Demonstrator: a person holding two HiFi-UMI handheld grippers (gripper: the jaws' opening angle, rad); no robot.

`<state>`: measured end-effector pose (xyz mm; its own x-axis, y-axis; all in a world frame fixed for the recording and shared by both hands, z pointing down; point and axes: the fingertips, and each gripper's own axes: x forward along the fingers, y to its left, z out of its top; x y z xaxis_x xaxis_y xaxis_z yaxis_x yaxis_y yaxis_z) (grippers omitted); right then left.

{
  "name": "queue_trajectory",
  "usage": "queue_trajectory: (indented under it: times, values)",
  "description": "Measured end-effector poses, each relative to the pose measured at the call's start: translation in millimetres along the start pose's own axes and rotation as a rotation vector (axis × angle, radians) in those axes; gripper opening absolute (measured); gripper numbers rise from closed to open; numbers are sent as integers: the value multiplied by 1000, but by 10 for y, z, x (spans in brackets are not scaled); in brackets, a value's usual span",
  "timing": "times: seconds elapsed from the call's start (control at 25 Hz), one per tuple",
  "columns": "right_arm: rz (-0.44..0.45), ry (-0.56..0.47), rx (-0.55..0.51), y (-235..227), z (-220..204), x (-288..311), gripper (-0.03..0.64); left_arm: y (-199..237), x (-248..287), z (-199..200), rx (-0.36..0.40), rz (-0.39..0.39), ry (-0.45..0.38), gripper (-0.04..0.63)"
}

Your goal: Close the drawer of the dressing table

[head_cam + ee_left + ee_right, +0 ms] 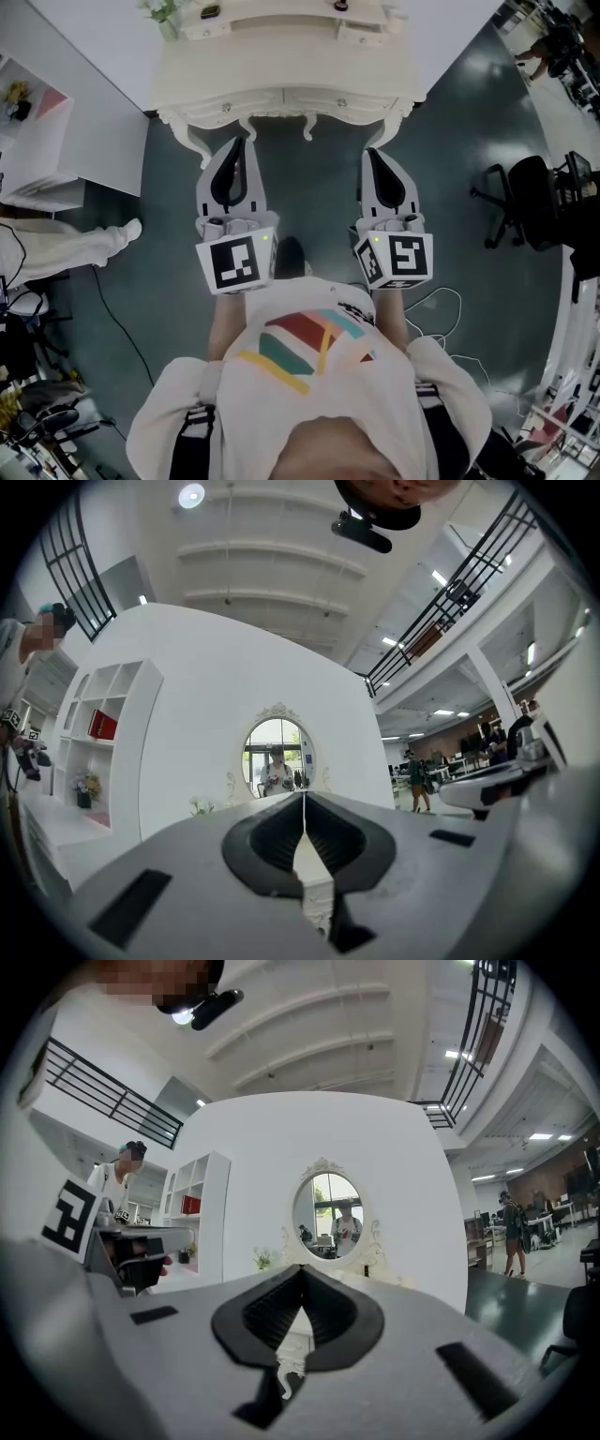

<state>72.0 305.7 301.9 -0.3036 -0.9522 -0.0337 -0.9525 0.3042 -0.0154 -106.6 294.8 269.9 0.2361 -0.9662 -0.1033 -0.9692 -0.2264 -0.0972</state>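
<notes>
The cream dressing table [281, 56] stands straight ahead against the white wall. Its two drawer fronts [281, 101] with small knobs face me and look about level with each other. My left gripper [238, 142] points at the table's left front, just short of its carved edge, jaws shut and empty. My right gripper [371, 153] points at the right front, also shut and empty. In the left gripper view the shut jaws [303, 797] aim below the oval mirror [278, 757]. The right gripper [302, 1269] sits under the same mirror [330, 1206].
A white shelf unit [37, 141] stands at the left, with a person's leg in light trousers [84, 246] beside it. A black office chair [525, 202] is at the right. White cables [441, 309] lie on the dark floor behind my right arm. Small items sit on the tabletop.
</notes>
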Motion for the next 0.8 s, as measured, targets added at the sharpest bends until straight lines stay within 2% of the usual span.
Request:
queue_trajectory:
  times: [0.24,0.4,0.56,0.8]
  values:
    - [3,-10,14,-121,-80,73,0,13,159,-55,-3,14,-10,8]
    - [-28,-25,37,-317,-138,177,0,88,357,-19,-5,29,-67,8]
    - [-31,-21,27,-398,-179,428,0,184,662,-47,-2,19,-99,8]
    - [-32,12,-13,-551,-214,1007,0,339,1275,-149,-31,13,-87,8]
